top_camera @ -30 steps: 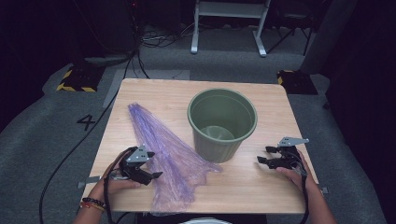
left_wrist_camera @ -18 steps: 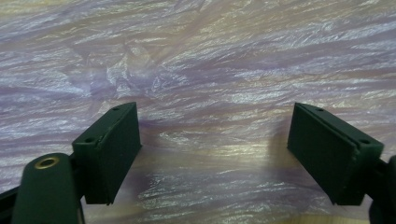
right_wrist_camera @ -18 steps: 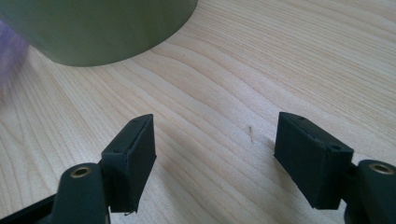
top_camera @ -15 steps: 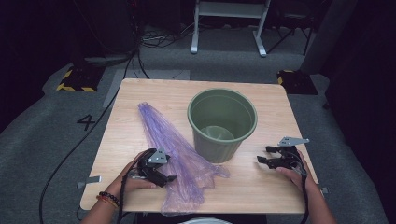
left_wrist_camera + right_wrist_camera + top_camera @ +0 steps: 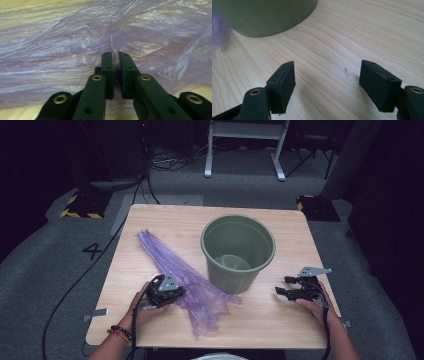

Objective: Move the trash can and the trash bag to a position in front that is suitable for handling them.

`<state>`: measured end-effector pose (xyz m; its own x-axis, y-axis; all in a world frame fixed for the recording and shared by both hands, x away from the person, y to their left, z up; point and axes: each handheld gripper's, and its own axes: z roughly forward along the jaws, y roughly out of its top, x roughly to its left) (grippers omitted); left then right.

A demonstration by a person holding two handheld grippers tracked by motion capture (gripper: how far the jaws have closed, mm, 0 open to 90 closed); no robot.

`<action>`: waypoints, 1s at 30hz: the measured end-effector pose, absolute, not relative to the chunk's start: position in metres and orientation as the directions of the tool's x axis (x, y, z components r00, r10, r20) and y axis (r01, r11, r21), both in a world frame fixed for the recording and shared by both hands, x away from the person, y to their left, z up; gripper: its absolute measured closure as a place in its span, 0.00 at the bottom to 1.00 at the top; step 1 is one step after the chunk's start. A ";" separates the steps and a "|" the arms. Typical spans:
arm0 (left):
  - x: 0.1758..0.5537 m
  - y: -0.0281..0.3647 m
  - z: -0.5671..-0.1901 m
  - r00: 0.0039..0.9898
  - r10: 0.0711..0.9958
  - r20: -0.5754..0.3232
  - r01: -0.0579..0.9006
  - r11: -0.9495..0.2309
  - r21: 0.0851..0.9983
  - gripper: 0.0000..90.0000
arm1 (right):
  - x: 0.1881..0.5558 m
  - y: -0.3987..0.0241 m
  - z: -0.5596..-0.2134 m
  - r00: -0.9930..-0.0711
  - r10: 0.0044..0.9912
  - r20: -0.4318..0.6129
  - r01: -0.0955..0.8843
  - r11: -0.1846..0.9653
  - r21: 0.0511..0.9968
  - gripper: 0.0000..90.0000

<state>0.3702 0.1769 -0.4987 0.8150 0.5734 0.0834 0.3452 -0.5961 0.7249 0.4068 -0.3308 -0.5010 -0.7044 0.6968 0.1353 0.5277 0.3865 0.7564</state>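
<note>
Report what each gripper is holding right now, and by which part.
The left gripper is shut on the purple plastic bag, pinching a fold near its wider, crumpled end. The right gripper is open over the bare table, holding nothing.

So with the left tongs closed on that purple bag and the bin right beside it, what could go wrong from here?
1. The left tongs pinch only a thin fold of the purple bag; the slick film might slip out or tear when lifted.
2. The bag lies against the green bin, so pulling it could nudge or tip the empty bin.
3. The right tongs sit open over bare table, steadying nothing.
</note>
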 end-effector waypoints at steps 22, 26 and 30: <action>0.364 0.207 -0.488 0.803 0.596 0.036 0.371 -0.544 0.753 0.40 | 0.408 -0.333 -0.501 -0.706 0.691 0.155 0.533 0.375 0.759 0.32; 0.361 0.214 -0.484 0.813 0.581 0.033 0.348 -0.531 0.772 0.25 | 0.408 -0.333 -0.501 -0.708 0.690 0.152 0.531 0.377 0.759 0.32; 0.367 0.219 -0.487 0.796 0.604 0.040 0.359 -0.523 0.773 0.17 | 0.408 -0.333 -0.501 -0.709 0.689 0.153 0.531 0.378 0.758 0.32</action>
<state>0.3667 0.2186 -0.4867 0.7958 0.6043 0.0395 0.3590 -0.5233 0.7729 0.4077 -0.3326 -0.5013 -0.7086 0.6890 0.1525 0.5309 0.3782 0.7583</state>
